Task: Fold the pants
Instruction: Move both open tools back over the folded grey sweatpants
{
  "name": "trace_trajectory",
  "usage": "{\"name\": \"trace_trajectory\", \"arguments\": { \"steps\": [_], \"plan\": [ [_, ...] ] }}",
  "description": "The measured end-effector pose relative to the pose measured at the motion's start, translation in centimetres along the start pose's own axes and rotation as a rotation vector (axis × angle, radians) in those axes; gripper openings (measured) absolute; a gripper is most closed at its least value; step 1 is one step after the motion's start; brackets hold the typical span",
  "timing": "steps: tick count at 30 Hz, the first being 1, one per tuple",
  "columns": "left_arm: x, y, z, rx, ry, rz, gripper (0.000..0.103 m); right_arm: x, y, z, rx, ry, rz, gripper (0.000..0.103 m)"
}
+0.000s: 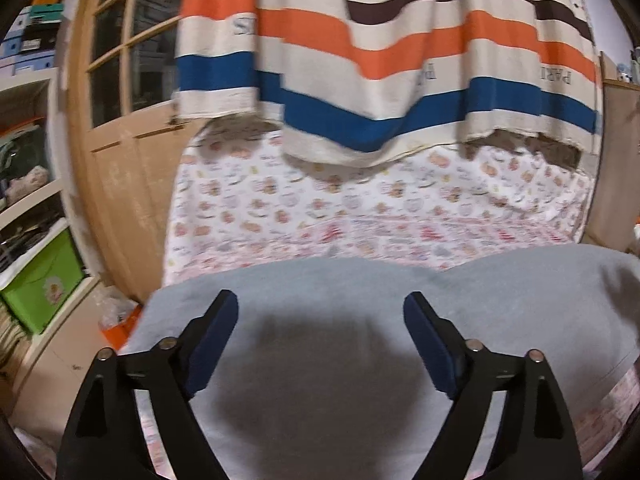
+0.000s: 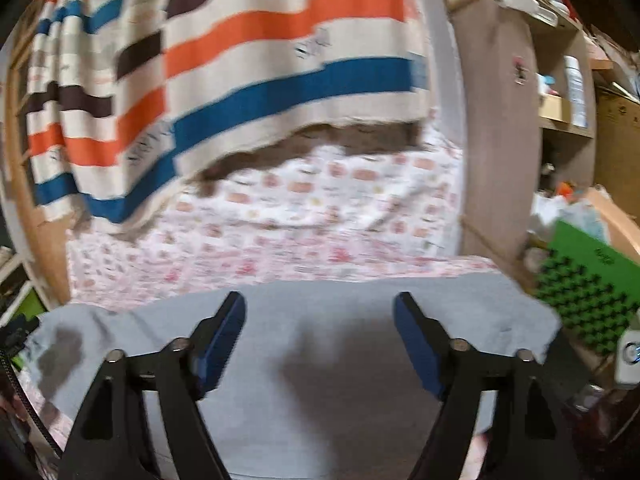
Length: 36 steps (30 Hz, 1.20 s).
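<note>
Light grey pants (image 1: 360, 304) lie flat on the patterned bed sheet (image 1: 320, 208), filling the lower half of the left wrist view. My left gripper (image 1: 320, 308) hovers over them with its blue-padded fingers (image 1: 216, 340) spread wide and nothing between them. In the right wrist view the same grey pants (image 2: 320, 360) spread across the near part of the bed, their right edge by the bed's side. My right gripper (image 2: 320, 312) is open above the cloth, pads (image 2: 416, 340) apart and empty. Both views are blurred.
A striped curtain (image 1: 380, 60) in cream, orange, blue and brown hangs behind the bed. A wooden glazed door (image 1: 120, 120) and shelves with a green box (image 1: 40, 284) stand left. Right of the bed are a wooden cabinet (image 2: 500, 140) and a green studded mat (image 2: 588, 280).
</note>
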State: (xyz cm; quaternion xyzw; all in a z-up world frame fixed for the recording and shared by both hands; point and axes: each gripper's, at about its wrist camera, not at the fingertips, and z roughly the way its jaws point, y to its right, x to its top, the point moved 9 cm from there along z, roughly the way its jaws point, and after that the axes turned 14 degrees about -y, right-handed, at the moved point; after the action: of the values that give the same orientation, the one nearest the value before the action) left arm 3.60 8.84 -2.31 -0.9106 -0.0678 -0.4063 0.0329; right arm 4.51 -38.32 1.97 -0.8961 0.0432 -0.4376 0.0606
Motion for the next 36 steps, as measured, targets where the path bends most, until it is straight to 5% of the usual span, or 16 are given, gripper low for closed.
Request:
{"name": "trace_trajectory", "arguments": {
  "steps": [2,7,15,23,29,36],
  "plan": [
    [-0.7,-1.9,0.0,0.033,-0.012,-0.018,0.098,-0.5,-2.7,0.2,0.057,0.003,-0.009,0.085],
    [-2.9,-7.4,-0.4,0.124,-0.030,-0.072,0.098,-1.9,-9.4,0.6,0.244,-0.036,-0.010,0.086],
    [-6.2,-13.6,-1.4,0.230,-0.037,-0.118,0.098,-4.2,-17.6,1.7,0.281,-0.038,-0.091,0.103],
    [-8.1,-14.7,0.9,-0.090,-0.141,-0.268,0.097,-7.1,-21.7,3.0,0.281,-0.088,-0.157,0.103],
    [-8.6,-13.3,2.6,-0.185,-0.201,-0.276,0.070,-9.1,-22.9,4.2,0.269,-0.142,-0.202,0.103],
    [-8.9,-13.3,4.5,-0.209,-0.222,-0.314,0.070,-9.8,-23.4,4.5,0.230,-0.136,-0.266,0.103]
  ]
}}
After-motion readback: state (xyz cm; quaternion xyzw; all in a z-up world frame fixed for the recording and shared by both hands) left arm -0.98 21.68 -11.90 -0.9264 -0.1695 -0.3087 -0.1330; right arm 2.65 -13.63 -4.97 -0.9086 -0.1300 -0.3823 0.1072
